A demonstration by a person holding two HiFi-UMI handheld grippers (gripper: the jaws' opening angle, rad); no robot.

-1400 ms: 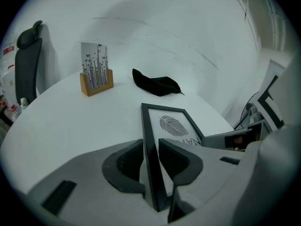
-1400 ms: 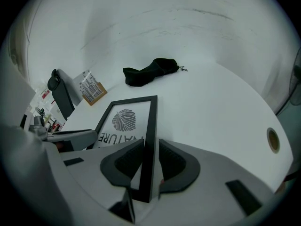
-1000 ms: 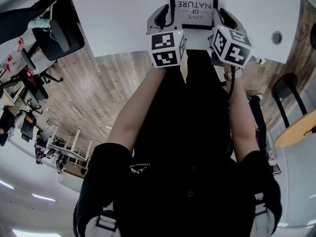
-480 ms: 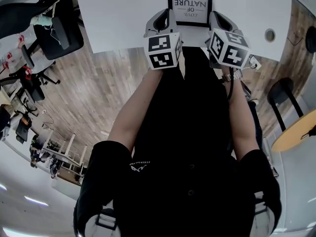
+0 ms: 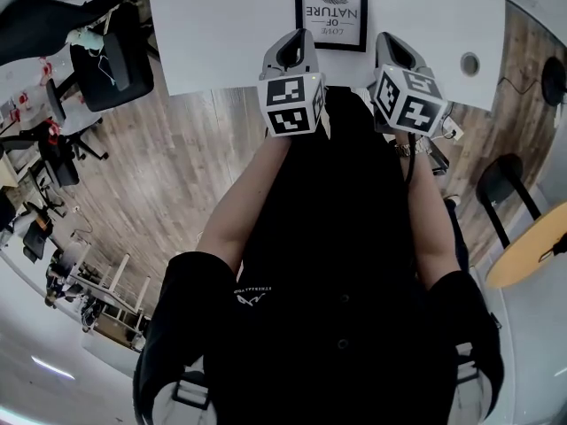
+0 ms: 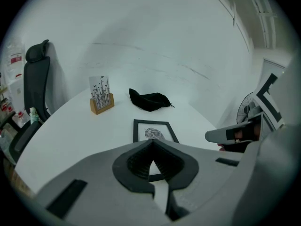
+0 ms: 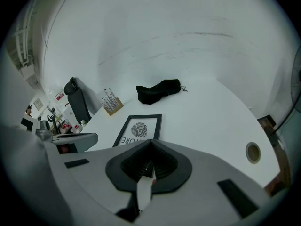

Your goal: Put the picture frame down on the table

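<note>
Picture frame (image 5: 330, 11): lay flat on the white table (image 5: 221, 34), black border, leaf print and lettering facing up, just beyond both grippers and touching neither.
Left gripper (image 6: 151, 142): its 2 jaws were closed tip to tip with nothing between them; it hovered above the near table edge, pointing at the frame's near left corner.
Right gripper (image 7: 149, 142): its 2 jaws also met at the tips and gripped nothing; it sat beside the left one, aimed at the frame's near right corner.
Marker cubes: 1 on each gripper, the left cube (image 5: 291, 104) and right cube (image 5: 409, 100) side by side over the person's black shirt (image 5: 337, 264).
Arms: both bare forearms reached forward, a watch on the right wrist (image 5: 409, 149).
Black pouch (image 6: 148, 100): crumpled on the table well past the frame, apart from it.
Wooden card holder (image 6: 101, 98): stood upright with printed cards in it, left of the pouch, near the far edge.
Cable hole (image 7: 253, 152): a round grommet in the tabletop, to the right of the frame and well apart from it.
Office chair (image 5: 106, 60): black, at the table's left end on the wooden floor (image 5: 177, 166).
</note>
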